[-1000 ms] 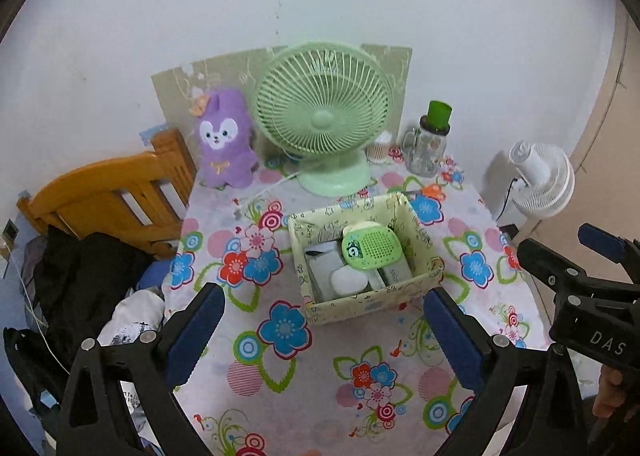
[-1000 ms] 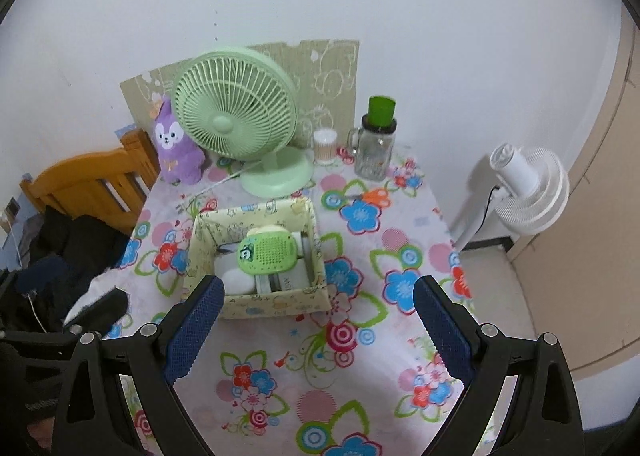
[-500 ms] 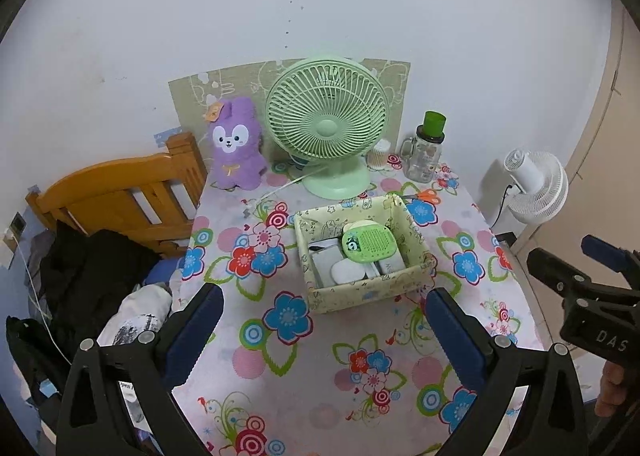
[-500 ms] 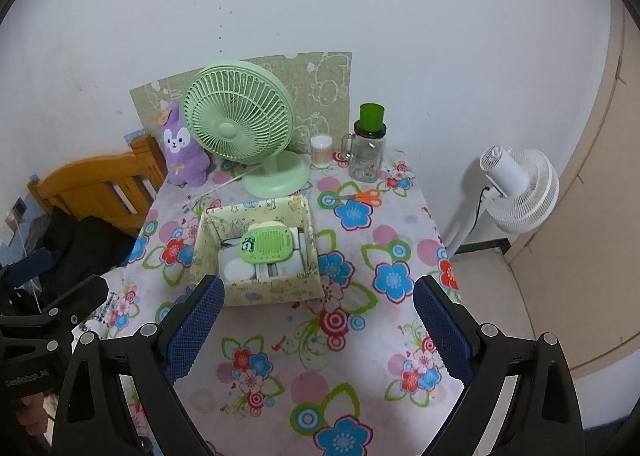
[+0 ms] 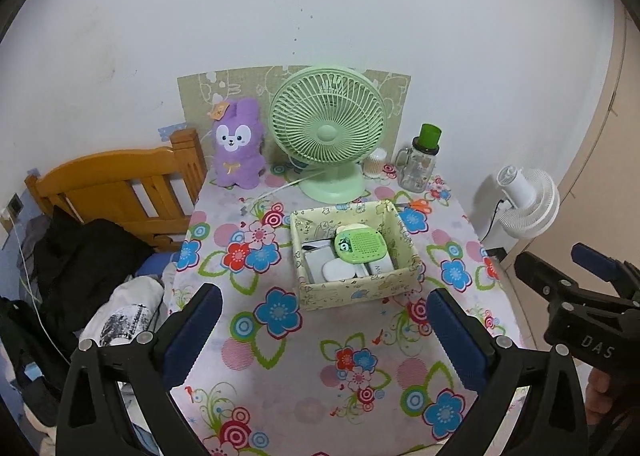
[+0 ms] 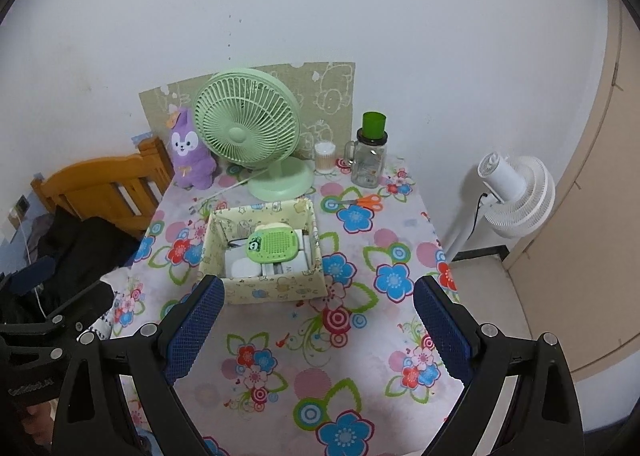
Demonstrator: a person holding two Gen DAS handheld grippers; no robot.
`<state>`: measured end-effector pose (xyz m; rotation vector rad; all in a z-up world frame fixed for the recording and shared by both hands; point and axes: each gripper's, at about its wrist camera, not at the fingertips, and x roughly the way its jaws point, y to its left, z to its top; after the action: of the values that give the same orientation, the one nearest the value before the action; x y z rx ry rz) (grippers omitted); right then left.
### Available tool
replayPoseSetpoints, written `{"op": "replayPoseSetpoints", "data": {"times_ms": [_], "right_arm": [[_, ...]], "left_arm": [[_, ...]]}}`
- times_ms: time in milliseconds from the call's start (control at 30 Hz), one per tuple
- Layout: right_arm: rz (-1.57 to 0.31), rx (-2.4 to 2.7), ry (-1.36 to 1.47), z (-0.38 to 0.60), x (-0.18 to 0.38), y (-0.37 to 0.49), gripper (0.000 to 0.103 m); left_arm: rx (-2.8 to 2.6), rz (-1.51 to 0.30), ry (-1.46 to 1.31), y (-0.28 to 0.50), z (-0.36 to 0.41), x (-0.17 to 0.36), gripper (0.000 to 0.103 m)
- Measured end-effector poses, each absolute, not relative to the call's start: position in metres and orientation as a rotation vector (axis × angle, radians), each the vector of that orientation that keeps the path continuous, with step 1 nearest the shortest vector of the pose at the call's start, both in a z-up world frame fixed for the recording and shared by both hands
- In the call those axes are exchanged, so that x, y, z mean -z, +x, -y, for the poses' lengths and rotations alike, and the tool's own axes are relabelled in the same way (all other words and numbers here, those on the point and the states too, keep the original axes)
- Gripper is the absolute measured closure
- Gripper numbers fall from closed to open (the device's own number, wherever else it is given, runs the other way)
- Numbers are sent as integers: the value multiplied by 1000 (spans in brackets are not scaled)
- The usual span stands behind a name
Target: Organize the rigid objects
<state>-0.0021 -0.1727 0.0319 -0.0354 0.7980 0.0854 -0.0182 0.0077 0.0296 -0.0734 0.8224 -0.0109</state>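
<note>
Both the left gripper (image 5: 320, 330) and right gripper (image 6: 316, 320) hang wide open, empty. The pale-yellow printed cardboard box (image 6: 272, 292), mid-table, already holds the green perforated gadget (image 6: 274, 246) and white items. Orange-handled scissors (image 6: 366, 201) remain loose at its two o'clock.

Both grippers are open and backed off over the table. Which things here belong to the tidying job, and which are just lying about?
Job:
- patterned storage box
- green panda gadget lying on top of the box's contents
- white items under it
- orange-handled scissors loose on the tablecloth, possibly next

Lying about:
- green desk fan
- purple plush bunny
- glass jar mug
- cotton swab tub
- white floor fan
</note>
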Motion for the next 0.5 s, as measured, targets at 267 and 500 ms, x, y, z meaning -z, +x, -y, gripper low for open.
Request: {"op": "replayPoseSetpoints", "data": {"times_ms": [267, 500], "right_arm": [[-791, -88, -31, 170, -31, -1, 6], [-795, -101, -18, 167, -30, -3, 6]], "left_arm": [[3, -832, -65, -18, -8, -28, 0], [-17, -840, -71, -19, -11, -26, 0]]}}
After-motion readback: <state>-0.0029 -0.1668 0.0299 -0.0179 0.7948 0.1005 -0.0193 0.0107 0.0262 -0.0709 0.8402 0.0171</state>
